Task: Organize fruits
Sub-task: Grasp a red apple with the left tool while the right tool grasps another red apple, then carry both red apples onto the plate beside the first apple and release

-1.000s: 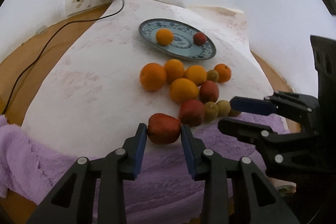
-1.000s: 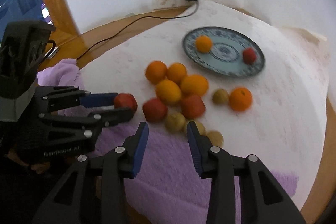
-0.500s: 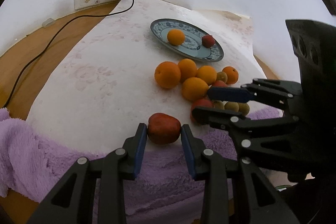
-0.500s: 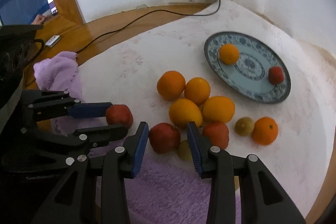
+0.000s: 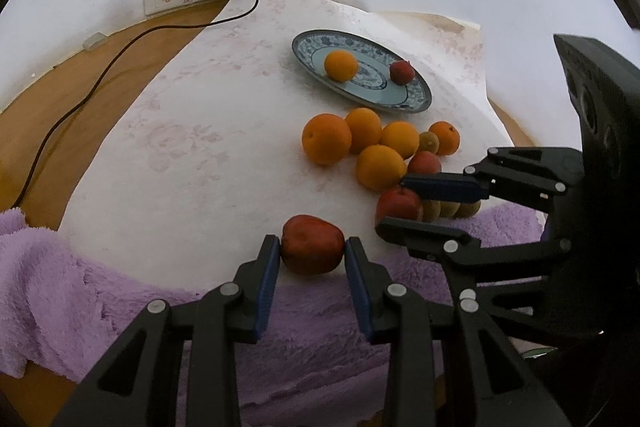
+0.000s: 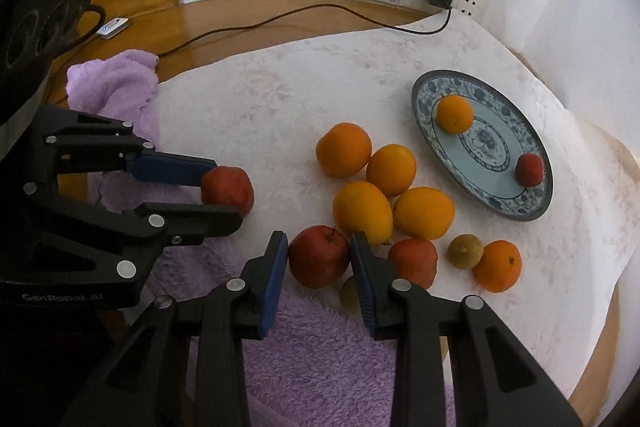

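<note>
Fruit is mostly unsorted: only a small orange [image 6: 455,114] and a small red fruit [image 6: 529,169] lie on the blue-patterned ceramic plate [image 6: 532,211]. On the white cloth [image 6: 248,107] beside it a cluster of oranges [image 6: 362,213], red apples and little greenish-brown fruits [image 6: 465,251] remains. The left gripper [image 5: 313,254] is clamped on a dark red apple [image 5: 312,243] near the purple towel [image 5: 60,287]. The right gripper [image 6: 319,259] is closing on a stemmed red apple [image 6: 319,255], which sits between its blue pads [image 6: 276,267]. Judging by this, both apples likely go to the plate next.
</note>
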The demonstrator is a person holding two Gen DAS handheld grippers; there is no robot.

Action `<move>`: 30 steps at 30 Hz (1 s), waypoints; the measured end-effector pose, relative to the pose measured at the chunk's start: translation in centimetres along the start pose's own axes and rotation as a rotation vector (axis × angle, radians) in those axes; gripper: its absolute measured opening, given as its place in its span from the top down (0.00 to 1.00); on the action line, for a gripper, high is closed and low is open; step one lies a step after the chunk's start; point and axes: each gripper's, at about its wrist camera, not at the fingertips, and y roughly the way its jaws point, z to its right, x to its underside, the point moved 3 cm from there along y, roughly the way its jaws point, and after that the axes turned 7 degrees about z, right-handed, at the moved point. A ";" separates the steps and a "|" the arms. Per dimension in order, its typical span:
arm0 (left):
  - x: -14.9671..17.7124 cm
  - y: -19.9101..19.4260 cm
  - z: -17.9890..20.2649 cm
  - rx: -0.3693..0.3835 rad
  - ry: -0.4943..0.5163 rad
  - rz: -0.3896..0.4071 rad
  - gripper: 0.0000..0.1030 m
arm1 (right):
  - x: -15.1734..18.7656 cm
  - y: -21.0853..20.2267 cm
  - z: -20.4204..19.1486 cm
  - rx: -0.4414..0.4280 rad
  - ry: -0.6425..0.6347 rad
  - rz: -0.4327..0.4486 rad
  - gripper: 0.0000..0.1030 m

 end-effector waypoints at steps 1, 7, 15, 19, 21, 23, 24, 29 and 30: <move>-0.1 0.0 0.0 -0.001 0.003 -0.002 0.66 | 0.0 0.0 0.1 -0.001 0.009 -0.002 0.68; -1.0 -0.5 0.3 0.018 0.025 0.015 0.66 | -0.6 -2.7 1.8 0.002 0.122 0.088 0.68; -3.3 -1.4 2.3 0.077 0.093 0.056 0.66 | 0.2 -6.0 5.6 0.092 0.283 0.185 0.68; -4.2 -0.8 3.7 0.106 0.132 0.060 0.66 | 1.1 -7.1 6.8 0.114 0.350 0.196 0.68; -4.8 -0.5 4.6 0.128 0.156 0.061 0.66 | 1.4 -7.6 7.3 0.126 0.370 0.206 0.68; -5.3 0.0 5.3 0.150 0.172 0.059 0.67 | 1.6 -8.1 7.8 0.151 0.381 0.210 0.68; -5.5 0.1 5.5 0.157 0.176 0.060 0.67 | 1.6 -8.5 8.0 0.160 0.382 0.215 0.68; -6.8 1.0 6.7 0.182 0.191 0.062 0.67 | 1.4 -9.4 8.7 0.185 0.392 0.250 0.68; -7.2 1.4 6.9 0.172 0.199 0.057 0.67 | 1.4 -9.3 8.9 0.189 0.398 0.251 0.68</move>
